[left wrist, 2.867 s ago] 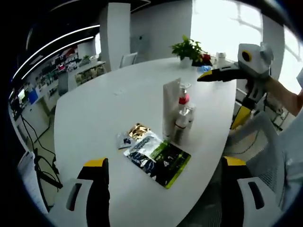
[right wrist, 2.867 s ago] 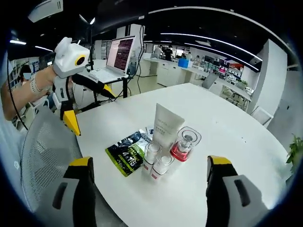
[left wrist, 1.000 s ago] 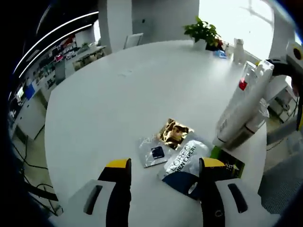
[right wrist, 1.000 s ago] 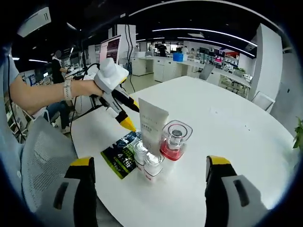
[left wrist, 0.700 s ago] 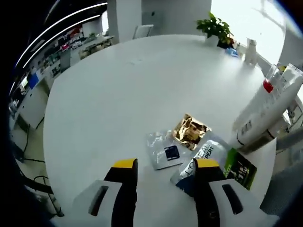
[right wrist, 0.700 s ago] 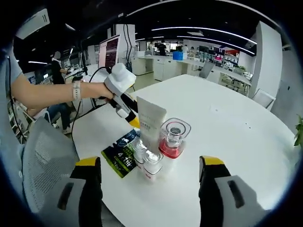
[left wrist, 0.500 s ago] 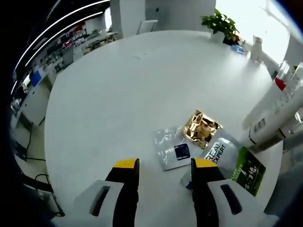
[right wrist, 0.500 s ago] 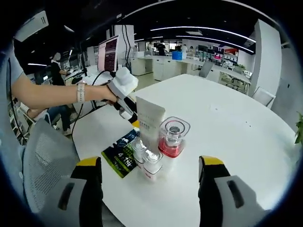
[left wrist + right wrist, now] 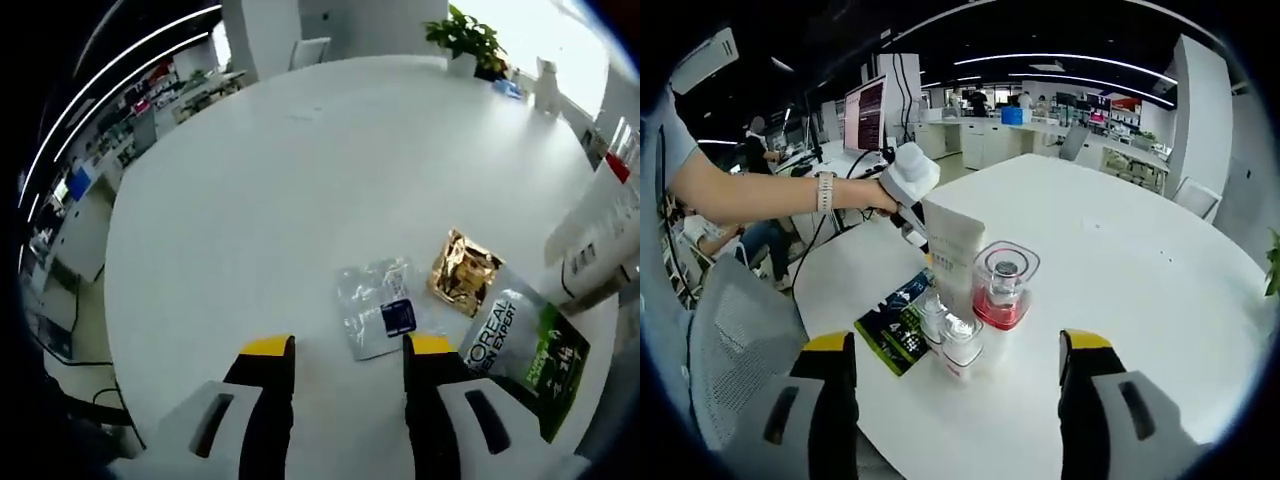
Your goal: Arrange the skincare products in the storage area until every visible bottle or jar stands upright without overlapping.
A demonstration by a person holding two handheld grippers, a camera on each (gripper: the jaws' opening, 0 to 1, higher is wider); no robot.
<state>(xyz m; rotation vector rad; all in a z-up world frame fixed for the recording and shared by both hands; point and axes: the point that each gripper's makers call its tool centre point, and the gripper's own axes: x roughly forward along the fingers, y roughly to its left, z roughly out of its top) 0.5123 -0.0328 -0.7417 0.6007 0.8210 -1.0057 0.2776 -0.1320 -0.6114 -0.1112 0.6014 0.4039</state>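
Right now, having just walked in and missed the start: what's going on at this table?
A person is tidying skincare products with two handheld grippers. The left gripper hangs open over a silver sachet, beside a gold sachet and a green packet. The right gripper is open, facing the upright white tube, the red-based bottle and two small bottles.

Open-plan office: desks, monitor, meeting table

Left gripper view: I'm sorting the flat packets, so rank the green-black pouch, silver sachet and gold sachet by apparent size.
1. green-black pouch, clearly largest.
2. silver sachet.
3. gold sachet, smallest, though it is crumpled, so its margin under the silver one is unsure.
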